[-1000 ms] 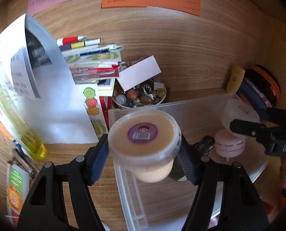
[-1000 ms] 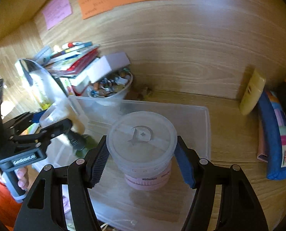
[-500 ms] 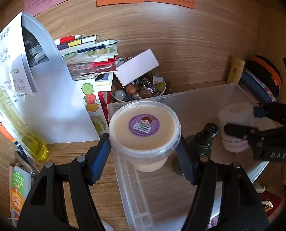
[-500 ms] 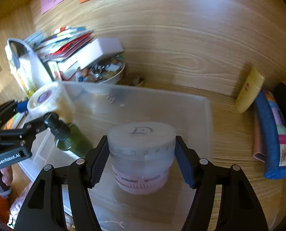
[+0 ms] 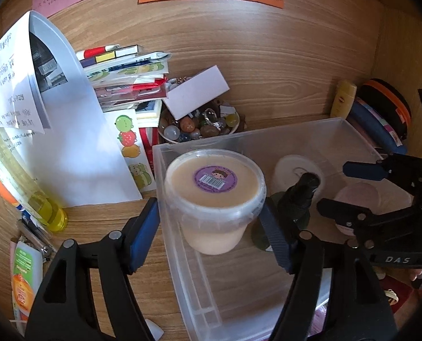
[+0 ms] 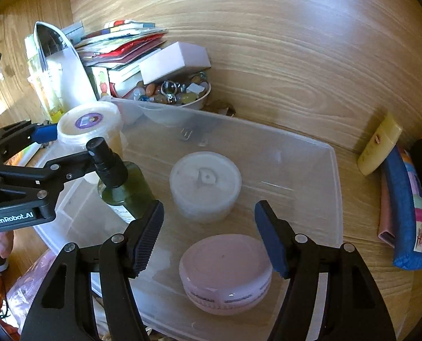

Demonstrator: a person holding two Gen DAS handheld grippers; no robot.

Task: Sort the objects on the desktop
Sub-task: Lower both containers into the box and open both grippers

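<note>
A clear plastic bin (image 5: 239,142) (image 6: 333,199) sits on the wooden desk. My left gripper (image 5: 211,227) is shut on a cream tub with a purple sticker (image 5: 213,193), held low at the bin's left end; the tub also shows in the right wrist view (image 6: 88,125). My right gripper (image 6: 208,236) is open above a pink jar (image 6: 225,272) that rests on the bin floor. A white frosted jar (image 6: 205,184) and a green spray bottle (image 6: 120,182) stand in the bin too.
A bowl of beads (image 5: 199,128) and stacked books (image 5: 125,76) lie behind the bin. A yellow bottle (image 5: 26,187) and papers (image 5: 54,130) stand left. A yellow tube (image 6: 378,145) and blue pouch (image 6: 404,213) lie right.
My right gripper set the pink jar down in the bin, opened and drew back. My left gripper lowered the cream tub into the bin's left end.
</note>
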